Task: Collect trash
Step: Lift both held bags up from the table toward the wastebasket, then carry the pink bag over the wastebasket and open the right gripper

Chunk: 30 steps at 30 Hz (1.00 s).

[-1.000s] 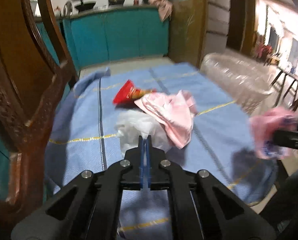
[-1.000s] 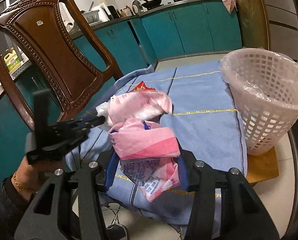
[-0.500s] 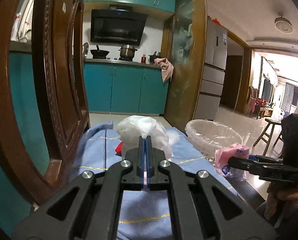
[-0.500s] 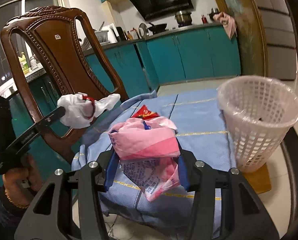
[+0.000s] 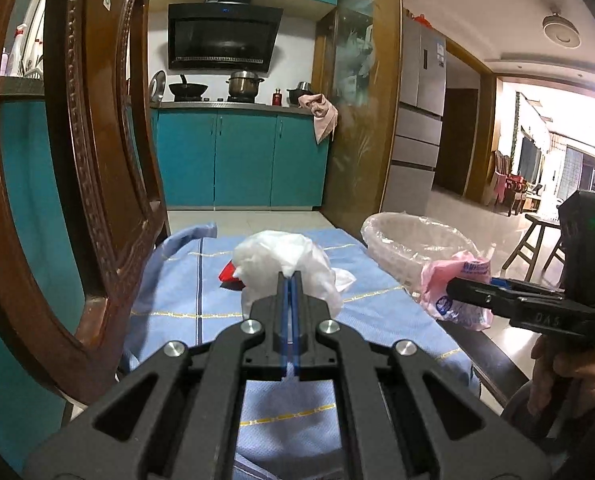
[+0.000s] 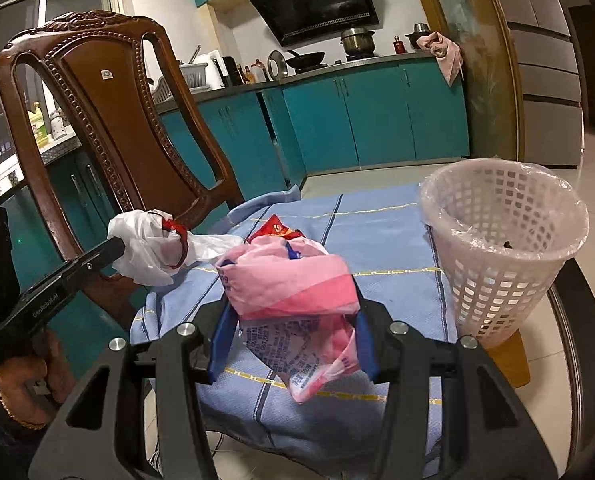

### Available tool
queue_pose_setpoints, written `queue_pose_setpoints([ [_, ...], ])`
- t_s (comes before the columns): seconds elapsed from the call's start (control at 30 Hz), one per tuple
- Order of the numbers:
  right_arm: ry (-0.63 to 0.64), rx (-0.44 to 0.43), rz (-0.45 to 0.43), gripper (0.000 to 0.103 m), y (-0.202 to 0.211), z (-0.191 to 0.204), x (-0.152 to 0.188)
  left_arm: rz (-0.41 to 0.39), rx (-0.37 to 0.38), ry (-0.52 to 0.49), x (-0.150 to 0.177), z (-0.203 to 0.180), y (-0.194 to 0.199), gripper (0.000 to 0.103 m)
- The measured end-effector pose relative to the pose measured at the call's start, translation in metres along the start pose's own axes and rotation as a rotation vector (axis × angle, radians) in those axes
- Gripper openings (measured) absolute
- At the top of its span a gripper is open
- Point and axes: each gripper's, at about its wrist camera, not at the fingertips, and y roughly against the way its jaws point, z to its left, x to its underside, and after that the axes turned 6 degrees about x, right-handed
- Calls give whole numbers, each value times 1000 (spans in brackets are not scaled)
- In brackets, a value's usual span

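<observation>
My left gripper (image 5: 289, 276) is shut on a crumpled white plastic bag (image 5: 285, 260) and holds it above the blue tablecloth (image 5: 177, 292). It also shows in the right wrist view (image 6: 121, 246), with the white bag (image 6: 149, 248) at its tip. My right gripper (image 6: 293, 320) is shut on a pink plastic wrapper (image 6: 289, 284), held above the table's near edge; the wrapper also shows in the left wrist view (image 5: 453, 280). A red snack wrapper (image 6: 275, 230) lies on the cloth behind it. A white lattice bin (image 6: 501, 240) with a clear liner stands at the right.
A carved wooden chair (image 6: 109, 92) stands at the table's left side, close to my left gripper. Teal kitchen cabinets (image 6: 377, 112) line the far wall. The bin rests on a wooden block (image 6: 509, 360) by the table's right edge. Stools (image 5: 533, 240) stand far right.
My left gripper lifted the white bag off the cloth a second ago and now holds it a little lower. My right gripper kept the pink wrapper and rose slightly.
</observation>
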Motion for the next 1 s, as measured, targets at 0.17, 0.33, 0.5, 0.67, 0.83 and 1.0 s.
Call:
queue_pose_setpoints([
  [0.17,-2,0,1,51,0,0,0,15,2,-3,1,0,-2,2],
  [0.33,0,0,2,51,0,0,0,17,2,-5,1,0,-2,2],
  [0.5,1,0,5,51,-1,2,0,20,1,-7,2,1,-3,2],
  [0.67,0,2,2,51,0,3,0,22,1,-7,1,3,-3,2],
  [0.83,-41,85,-102,50,8,-24,-36,20,-4,-2,1,5,-5,2],
  [1.0,-107,231,-195,52,-13,-82,-93,27,-11,-4,2,4,-8,2],
])
